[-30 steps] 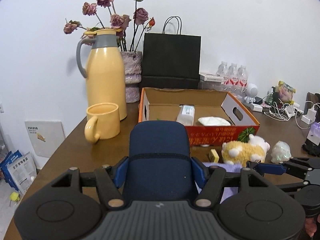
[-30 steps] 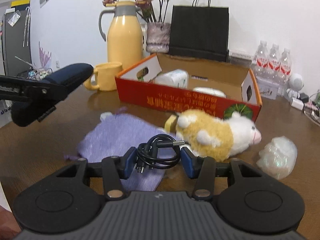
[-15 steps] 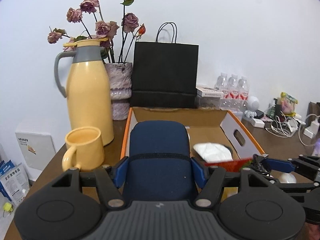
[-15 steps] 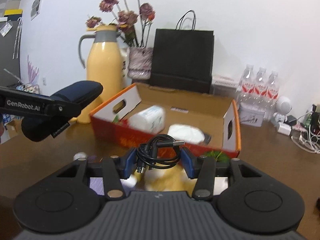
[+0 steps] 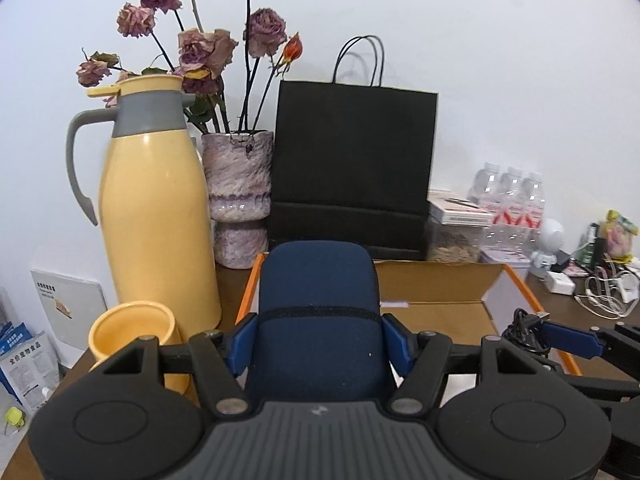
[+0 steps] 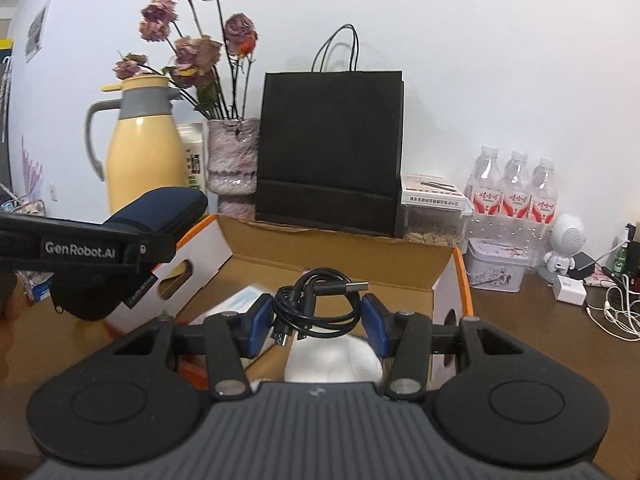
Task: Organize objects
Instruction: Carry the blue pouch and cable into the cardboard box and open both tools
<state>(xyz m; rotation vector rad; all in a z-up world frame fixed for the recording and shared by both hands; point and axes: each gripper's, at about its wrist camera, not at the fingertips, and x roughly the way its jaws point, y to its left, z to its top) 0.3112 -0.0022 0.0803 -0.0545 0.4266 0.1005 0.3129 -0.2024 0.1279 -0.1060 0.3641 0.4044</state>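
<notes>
Both grippers grip loads: navy case [image 5: 318, 312], coiled cable [image 6: 316, 304].

Three water bottles [image 6: 516, 192] (labelled red), one thermos [image 6: 140, 152].

A navy zippered case [image 5: 318, 320] is clamped lengthwise, raised above the open orange cardboard box [image 6: 440, 276]. A coiled black USB cable [image 6: 320, 304] is pinched over the box's interior.

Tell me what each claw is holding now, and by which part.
The left claw grips a navy zippered case across its sides, near one end. The right claw pinches a coiled black USB cable across the coil.
</notes>
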